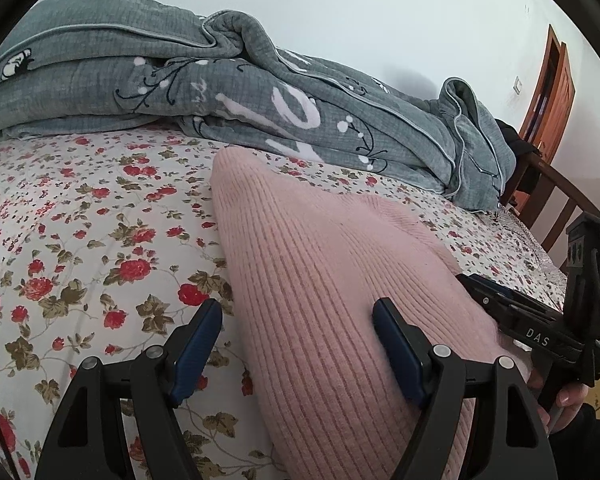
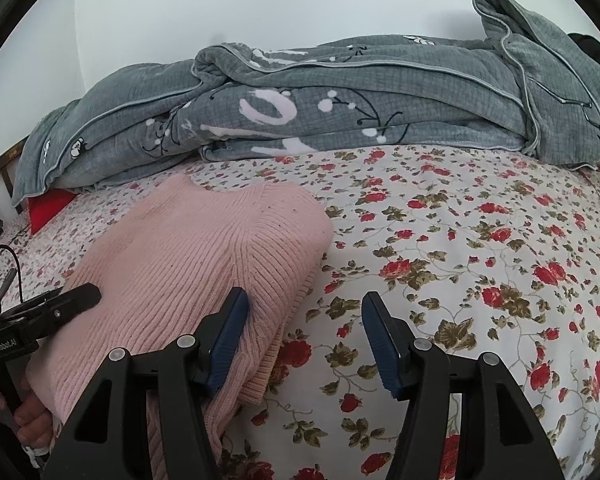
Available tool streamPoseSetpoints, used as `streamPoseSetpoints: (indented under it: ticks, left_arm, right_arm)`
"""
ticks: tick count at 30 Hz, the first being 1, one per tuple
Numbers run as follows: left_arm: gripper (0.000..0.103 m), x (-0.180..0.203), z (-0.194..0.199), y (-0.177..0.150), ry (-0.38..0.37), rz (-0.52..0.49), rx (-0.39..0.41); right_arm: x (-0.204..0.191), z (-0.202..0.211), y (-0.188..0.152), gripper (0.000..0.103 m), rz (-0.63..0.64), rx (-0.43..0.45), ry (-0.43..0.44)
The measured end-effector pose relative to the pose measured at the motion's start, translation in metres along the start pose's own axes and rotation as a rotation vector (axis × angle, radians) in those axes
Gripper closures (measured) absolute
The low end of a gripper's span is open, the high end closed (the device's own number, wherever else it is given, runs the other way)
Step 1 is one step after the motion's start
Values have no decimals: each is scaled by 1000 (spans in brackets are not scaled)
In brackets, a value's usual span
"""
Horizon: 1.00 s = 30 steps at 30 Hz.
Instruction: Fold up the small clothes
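Note:
A pink ribbed knit garment (image 1: 320,264) lies folded on the floral bedsheet (image 1: 80,240). My left gripper (image 1: 298,316) is open, its right finger resting on the garment's left part and its left finger over the sheet. The right gripper's body (image 1: 520,312) shows at the garment's right edge. In the right wrist view the garment (image 2: 196,256) lies at lower left. My right gripper (image 2: 304,312) is open, its left finger on the garment's right folded edge and its right finger over the sheet (image 2: 460,260). The left gripper's finger (image 2: 72,300) lies on the garment's left side.
A bunched grey quilt (image 1: 180,80) lies along the far side of the bed against a white wall, also in the right wrist view (image 2: 340,100). A wooden bed rail (image 1: 556,200) and a wooden door (image 1: 552,92) are at right. A red item (image 2: 48,208) peeks from under the quilt.

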<state>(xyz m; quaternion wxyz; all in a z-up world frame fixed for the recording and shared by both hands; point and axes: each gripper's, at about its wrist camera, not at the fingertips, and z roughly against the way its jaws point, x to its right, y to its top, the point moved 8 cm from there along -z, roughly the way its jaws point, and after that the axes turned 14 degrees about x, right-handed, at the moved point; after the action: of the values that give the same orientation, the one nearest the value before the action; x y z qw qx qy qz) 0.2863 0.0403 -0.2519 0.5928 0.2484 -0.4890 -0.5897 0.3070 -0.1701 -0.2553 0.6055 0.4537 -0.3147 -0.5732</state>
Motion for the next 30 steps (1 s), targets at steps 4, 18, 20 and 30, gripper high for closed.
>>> streamPoseSetpoints:
  ticks: [4, 18, 20, 30]
  left_arm:
    - [25, 0, 1, 0, 14, -7, 6]
    - [25, 3, 7, 2, 64, -31, 26]
    - [25, 4, 9, 2, 66, -32, 30]
    - [29, 10, 42, -1, 66, -22, 46]
  right_arm:
    - [-1, 1, 0, 45, -1, 4, 0]
    - [-3, 6, 3, 44, 15, 25, -14]
    - [-1, 5, 3, 44, -2, 17, -2]
    - [-10, 43, 12, 44, 57, 42, -21]
